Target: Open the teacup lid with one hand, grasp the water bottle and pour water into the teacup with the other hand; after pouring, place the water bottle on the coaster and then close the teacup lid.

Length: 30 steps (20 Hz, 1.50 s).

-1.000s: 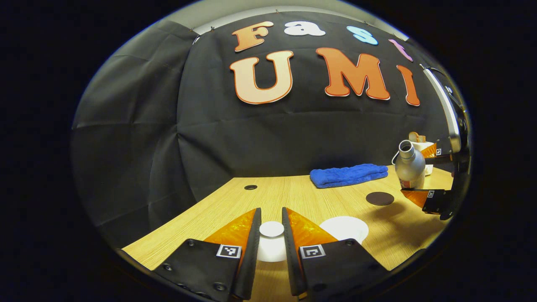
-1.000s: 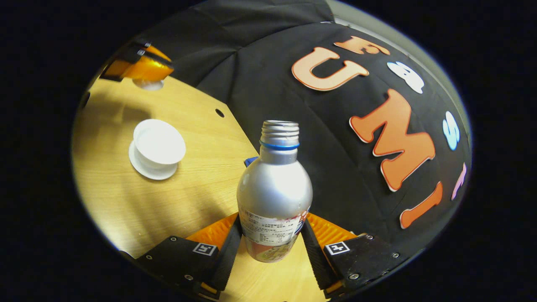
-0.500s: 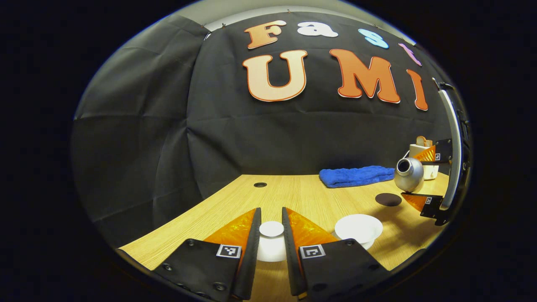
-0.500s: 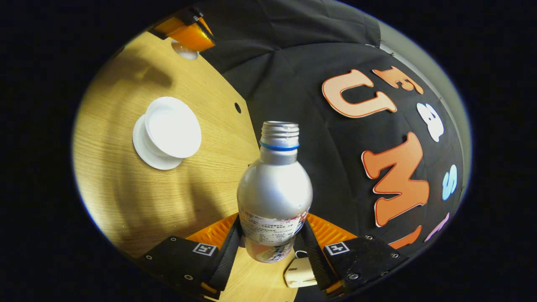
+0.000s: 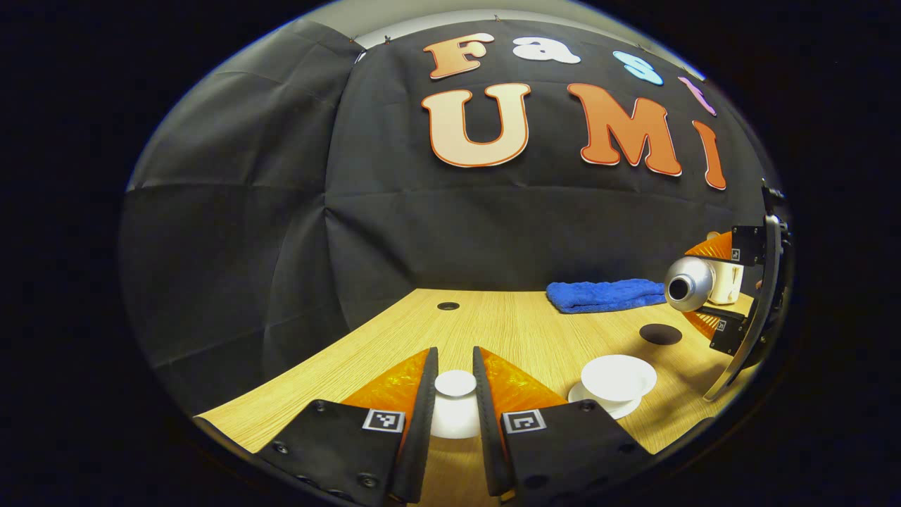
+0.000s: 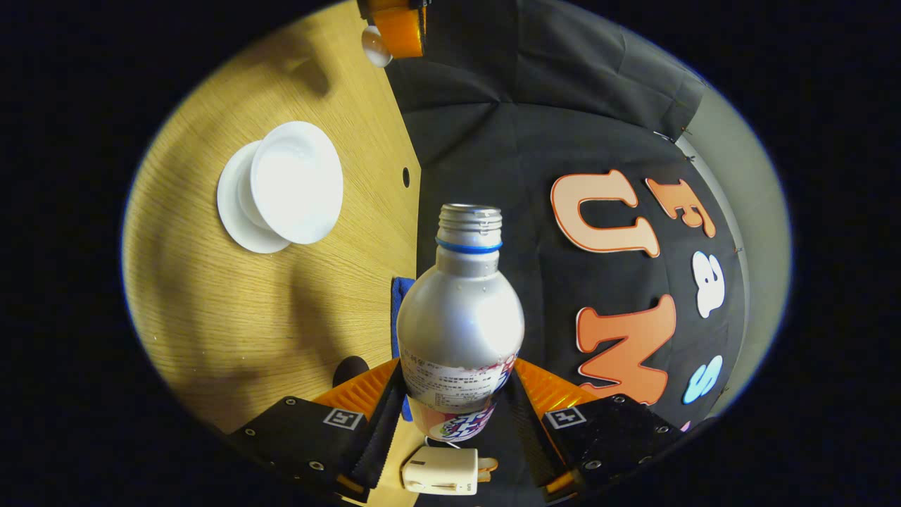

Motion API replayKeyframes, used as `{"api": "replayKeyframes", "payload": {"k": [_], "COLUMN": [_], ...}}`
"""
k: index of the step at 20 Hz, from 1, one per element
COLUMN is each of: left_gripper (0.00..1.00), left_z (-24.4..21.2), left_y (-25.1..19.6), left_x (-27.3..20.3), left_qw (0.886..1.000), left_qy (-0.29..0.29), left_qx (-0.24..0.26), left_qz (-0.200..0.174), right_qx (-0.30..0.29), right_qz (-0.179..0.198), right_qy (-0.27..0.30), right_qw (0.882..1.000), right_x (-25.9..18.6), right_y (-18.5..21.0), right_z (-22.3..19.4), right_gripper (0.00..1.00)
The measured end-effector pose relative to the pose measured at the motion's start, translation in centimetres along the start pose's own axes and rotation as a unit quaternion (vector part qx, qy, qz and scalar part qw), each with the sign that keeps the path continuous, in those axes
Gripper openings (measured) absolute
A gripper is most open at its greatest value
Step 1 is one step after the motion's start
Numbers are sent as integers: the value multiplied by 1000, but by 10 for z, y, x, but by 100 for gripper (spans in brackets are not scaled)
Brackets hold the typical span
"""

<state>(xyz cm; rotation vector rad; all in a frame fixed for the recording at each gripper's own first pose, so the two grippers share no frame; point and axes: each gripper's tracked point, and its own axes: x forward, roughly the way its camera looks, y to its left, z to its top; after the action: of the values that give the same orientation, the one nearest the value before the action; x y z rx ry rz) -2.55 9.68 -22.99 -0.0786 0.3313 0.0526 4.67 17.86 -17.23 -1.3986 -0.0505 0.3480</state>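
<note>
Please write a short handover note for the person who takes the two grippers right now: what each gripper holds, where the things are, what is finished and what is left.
Left gripper: shut on the teacup lid, held off the cup.
Right gripper: shut on the water bottle, uncapped and tipped well over; in the left gripper view its mouth faces sideways.
Teacup: open, on its saucer on the table. No water is seen leaving the bottle.
Coaster: bare, beyond the teacup, near the blue towel.
Done: lid off, bottle grasped and tilted.
Left: bring the mouth over the cup, pour, stand the bottle on the coaster, put the lid back.
</note>
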Motion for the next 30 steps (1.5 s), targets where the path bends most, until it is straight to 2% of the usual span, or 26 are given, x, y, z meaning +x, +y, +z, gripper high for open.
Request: {"api": "replayKeyframes", "payload": {"k": [3,8,12,13,14,19,21,22,30], "left_gripper": [37,37,37,34,37,37,34,37,37], "left_z": [0,-2,-2,-2,-4,-2,-2,-3,-1], "left_y": [2,3,5,5,6,5,6,6,6], "left_x": [1,-1,-1,0,0,-1,-2,-1,-3], "left_qw": [1000,1000,1000,1000,1000,1000,1000,1000,1000], "left_qy": [-2,-1,-2,-2,-2,-5,-3,-4,-8], "left_qx": [1,-4,-5,-4,-4,-6,-5,-5,-4], "left_qz": [2,3,4,4,5,4,4,4,4], "right_qx": [-36,-91,-102,-107,-117,-145,-163,-171,-190], "right_qz": [-22,-28,-36,-39,-45,-74,-88,-93,-118], "right_qy": [-7,-24,-36,-39,-41,-52,-56,-57,-63], "right_qw": [999,995,994,993,991,985,981,979,973], "right_x": [3,0,-1,-1,-1,-3,-1,-1,6], "right_y": [-8,-17,-20,-21,-23,-31,-38,-40,-55], "right_z": [0,7,12,13,15,19,19,20,17], "right_gripper": [78,79,79,78,78,79,78,79,78]}}
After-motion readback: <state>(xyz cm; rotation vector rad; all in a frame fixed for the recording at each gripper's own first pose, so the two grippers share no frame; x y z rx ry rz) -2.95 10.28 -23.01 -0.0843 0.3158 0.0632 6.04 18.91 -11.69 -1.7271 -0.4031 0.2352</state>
